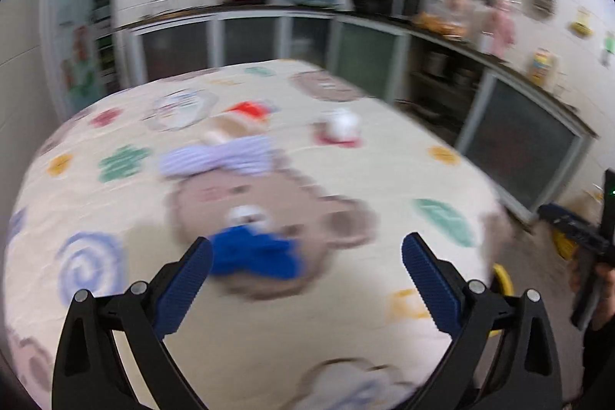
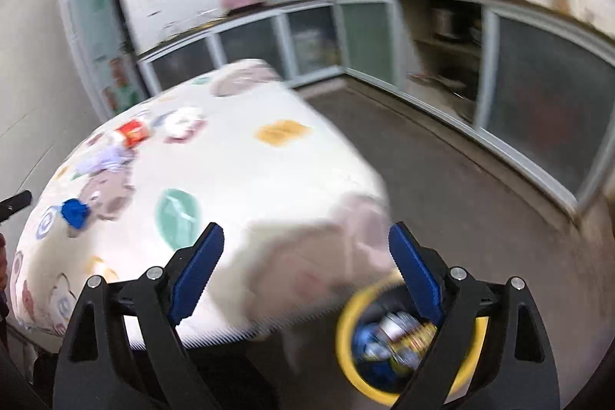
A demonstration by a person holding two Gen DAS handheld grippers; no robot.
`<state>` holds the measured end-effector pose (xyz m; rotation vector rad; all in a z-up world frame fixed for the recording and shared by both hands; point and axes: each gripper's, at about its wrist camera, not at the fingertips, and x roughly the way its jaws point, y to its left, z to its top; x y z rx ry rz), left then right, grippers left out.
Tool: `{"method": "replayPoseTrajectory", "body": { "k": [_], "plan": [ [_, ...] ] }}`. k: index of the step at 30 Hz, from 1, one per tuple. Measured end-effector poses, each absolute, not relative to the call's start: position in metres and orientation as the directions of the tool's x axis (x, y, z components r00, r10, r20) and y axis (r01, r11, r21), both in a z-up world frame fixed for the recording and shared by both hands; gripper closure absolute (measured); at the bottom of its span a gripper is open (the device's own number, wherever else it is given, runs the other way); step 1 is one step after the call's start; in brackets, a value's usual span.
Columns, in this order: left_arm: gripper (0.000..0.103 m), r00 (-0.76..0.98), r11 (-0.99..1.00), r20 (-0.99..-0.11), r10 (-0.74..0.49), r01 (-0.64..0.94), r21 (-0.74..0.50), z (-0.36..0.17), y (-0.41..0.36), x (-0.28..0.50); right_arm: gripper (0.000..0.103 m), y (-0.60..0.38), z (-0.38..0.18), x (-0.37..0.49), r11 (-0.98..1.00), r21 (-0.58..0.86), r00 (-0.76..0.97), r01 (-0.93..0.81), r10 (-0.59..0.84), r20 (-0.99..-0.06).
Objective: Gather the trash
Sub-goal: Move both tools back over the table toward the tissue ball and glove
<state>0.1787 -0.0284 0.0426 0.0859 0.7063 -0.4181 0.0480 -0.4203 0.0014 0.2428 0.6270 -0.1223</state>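
Trash collection at a cloth-covered table, both tongs spread and empty.

Left gripper stands with its blue pads wide apart over the patterned tablecloth; a crumpled blue scrap lies just ahead of its left fingertip, not touched. Farther ahead of it lie a lavender striped wrapper, then a red packet and, to the right of that, a white crumpled piece. Right gripper is likewise spread, holding nothing, above the table's near corner. Directly below its right finger stands a yellow-rimmed bin on the floor beside the table, with blurred cans and wrappers inside. Beyond both tongs, glass-fronted cabinets run along the walls; motion blur hides finer detail.
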Motion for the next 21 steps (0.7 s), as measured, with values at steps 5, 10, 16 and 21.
{"method": "replayPoseTrajectory", "body": {
  "k": [5, 10, 16, 21],
  "plan": [
    [0.008, 0.678, 0.952, -0.684, -0.271, 0.296, -0.084, 0.028, 0.013, 0.196, 0.02, -0.359, 0.013, 0.121, 0.987, 0.14, 0.804, 0.078, 0.021, -0.595],
    [0.008, 0.678, 0.959, -0.695, -0.24, 0.276, -0.062, 0.012, 0.018, 0.202, 0.02, -0.316, 0.019, 0.187, 0.993, 0.116, 0.785, 0.025, 0.052, -0.617],
    [0.008, 0.676, 0.947, -0.694, -0.246, 0.321, -0.024, 0.001, 0.004, 0.211, 0.02, -0.288, 0.02, 0.243, 0.996, 0.087, 0.767, 0.008, 0.05, -0.64],
    [0.008, 0.658, 0.945, -0.713, -0.242, 0.327, -0.019, -0.008, -0.003, 0.225, 0.02, -0.273, 0.017, 0.281, 0.999, 0.047, 0.753, 0.014, 0.021, -0.657]
  ]
}}
